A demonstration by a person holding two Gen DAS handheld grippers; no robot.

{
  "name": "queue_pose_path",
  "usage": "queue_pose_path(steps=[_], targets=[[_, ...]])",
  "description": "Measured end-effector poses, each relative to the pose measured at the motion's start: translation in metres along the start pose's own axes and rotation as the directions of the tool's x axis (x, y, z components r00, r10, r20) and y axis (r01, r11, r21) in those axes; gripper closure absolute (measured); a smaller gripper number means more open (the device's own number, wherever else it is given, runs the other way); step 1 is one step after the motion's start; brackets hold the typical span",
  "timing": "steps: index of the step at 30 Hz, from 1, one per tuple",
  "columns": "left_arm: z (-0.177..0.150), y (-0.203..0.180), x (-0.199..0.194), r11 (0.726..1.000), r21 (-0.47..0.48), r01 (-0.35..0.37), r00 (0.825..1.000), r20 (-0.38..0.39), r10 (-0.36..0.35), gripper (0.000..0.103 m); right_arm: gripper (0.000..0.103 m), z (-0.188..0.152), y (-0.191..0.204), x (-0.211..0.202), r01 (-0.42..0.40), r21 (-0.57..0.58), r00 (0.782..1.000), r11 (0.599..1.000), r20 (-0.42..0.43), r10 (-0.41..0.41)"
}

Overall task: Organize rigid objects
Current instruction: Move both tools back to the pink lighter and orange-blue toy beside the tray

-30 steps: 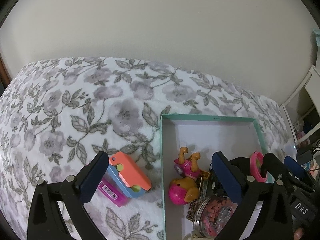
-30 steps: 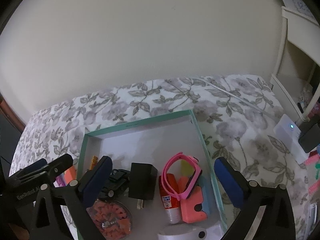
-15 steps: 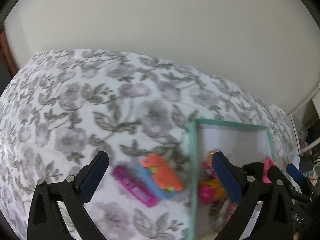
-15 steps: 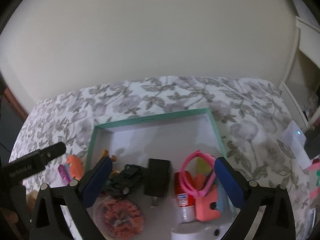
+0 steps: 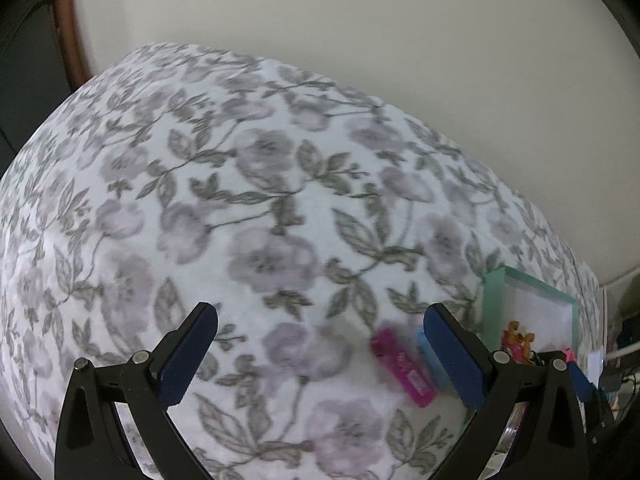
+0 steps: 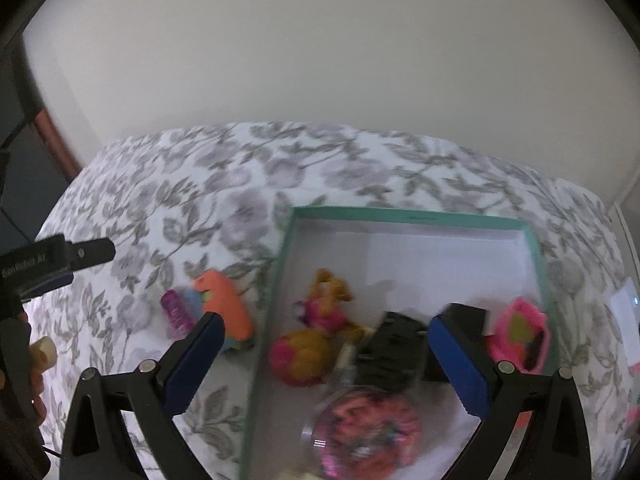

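A teal-rimmed box (image 6: 280, 264) lies on the floral bedspread (image 5: 256, 208). In it are a pink and yellow toy figure (image 6: 316, 332), a black toy car (image 6: 390, 344), a black charger (image 6: 468, 316), a pink wristband (image 6: 520, 332) and a jar of pink bits (image 6: 368, 436). Left of the box lie an orange and blue toy (image 6: 226, 310) and a magenta stick (image 5: 402, 366). My left gripper (image 5: 320, 356) is open and empty over bare bedspread, left of the magenta stick. My right gripper (image 6: 326, 364) is open and empty above the box's near left part.
The box also shows at the right edge of the left wrist view (image 5: 494, 292). A white wall (image 6: 320, 60) stands behind the bed. A brown wooden post (image 5: 66, 36) is at the far left. A white device with a light (image 6: 626, 300) lies right of the box.
Both grippers have swung left. The box and toys have slid right in both views. The left gripper now faces bare bedspread. Both stay open.
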State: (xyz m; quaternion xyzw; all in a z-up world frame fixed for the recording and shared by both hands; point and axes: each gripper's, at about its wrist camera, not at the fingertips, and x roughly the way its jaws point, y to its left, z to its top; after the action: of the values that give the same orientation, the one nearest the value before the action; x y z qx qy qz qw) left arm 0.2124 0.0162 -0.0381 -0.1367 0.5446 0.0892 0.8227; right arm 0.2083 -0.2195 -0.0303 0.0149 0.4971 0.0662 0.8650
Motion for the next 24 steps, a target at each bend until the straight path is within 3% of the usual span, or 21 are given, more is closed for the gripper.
queue_pose_path(steps=[12,24], targets=[[-0.015,0.006,0.027,1.000,0.001,0.007,0.993,-0.116,-0.007,0.000,0.000,0.005,0.053,0.016,-0.046,-0.039,0.999,0.998,-0.024,0.045],[-0.032,-0.029,0.050,0.996,0.083,0.026,0.985,-0.173,-0.012,0.000,0.000,0.004,0.031,0.014,0.014,-0.023,1.000,1.000,-0.022,-0.014]])
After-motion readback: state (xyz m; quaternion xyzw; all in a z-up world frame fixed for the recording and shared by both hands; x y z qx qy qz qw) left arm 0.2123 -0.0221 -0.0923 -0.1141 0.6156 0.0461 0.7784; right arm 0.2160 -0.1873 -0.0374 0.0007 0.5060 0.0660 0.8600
